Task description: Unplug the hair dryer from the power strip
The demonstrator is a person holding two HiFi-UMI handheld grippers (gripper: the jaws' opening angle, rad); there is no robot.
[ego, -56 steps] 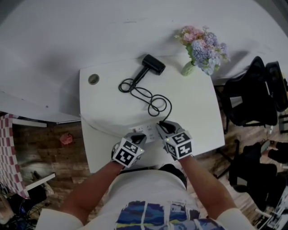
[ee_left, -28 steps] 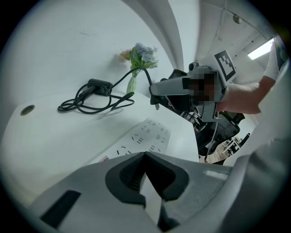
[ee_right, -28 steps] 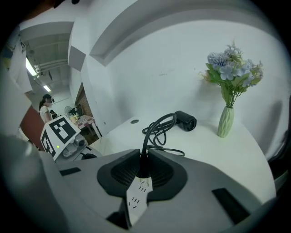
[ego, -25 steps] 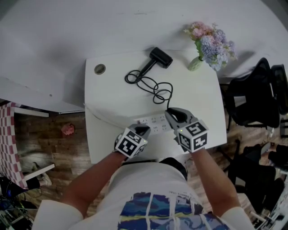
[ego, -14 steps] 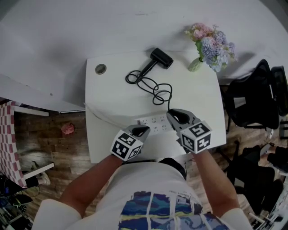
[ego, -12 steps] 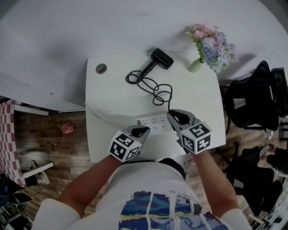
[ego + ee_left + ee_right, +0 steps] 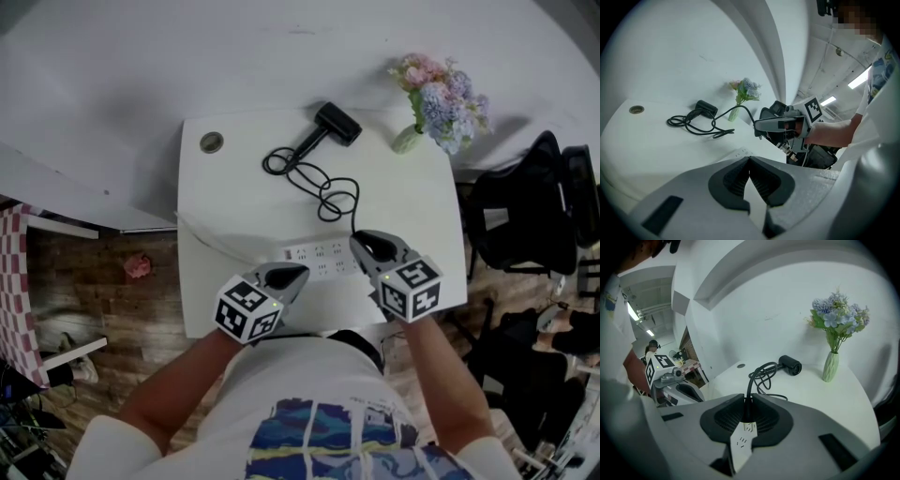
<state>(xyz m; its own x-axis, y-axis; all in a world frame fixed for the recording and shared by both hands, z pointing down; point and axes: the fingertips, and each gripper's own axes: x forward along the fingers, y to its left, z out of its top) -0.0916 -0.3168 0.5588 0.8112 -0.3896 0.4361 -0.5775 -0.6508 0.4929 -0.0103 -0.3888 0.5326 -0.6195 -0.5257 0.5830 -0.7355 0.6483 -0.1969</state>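
Observation:
The black hair dryer (image 7: 329, 124) lies at the table's far side, its cord (image 7: 319, 187) coiled and running to the white power strip (image 7: 317, 259) near the front edge. My right gripper (image 7: 367, 246) hovers over the strip's right end, shut on the black plug (image 7: 746, 409); its prongs are hidden. A piece of the strip (image 7: 742, 442) shows below the jaws. My left gripper (image 7: 284, 276) hangs above the strip's left end, shut with nothing in it; the strip (image 7: 739, 152) peeks out past its tips. The right gripper (image 7: 758, 126) shows ahead in the left gripper view.
A green vase of flowers (image 7: 434, 92) stands at the table's far right corner, and a round cable hole (image 7: 211, 142) sits at the far left. Black chairs (image 7: 525, 206) stand to the table's right. The white table (image 7: 412, 216) ends close to the person's body.
My left gripper has lifted off the power strip and drawn back toward the person. The right gripper has stayed put with the plug in its jaws.

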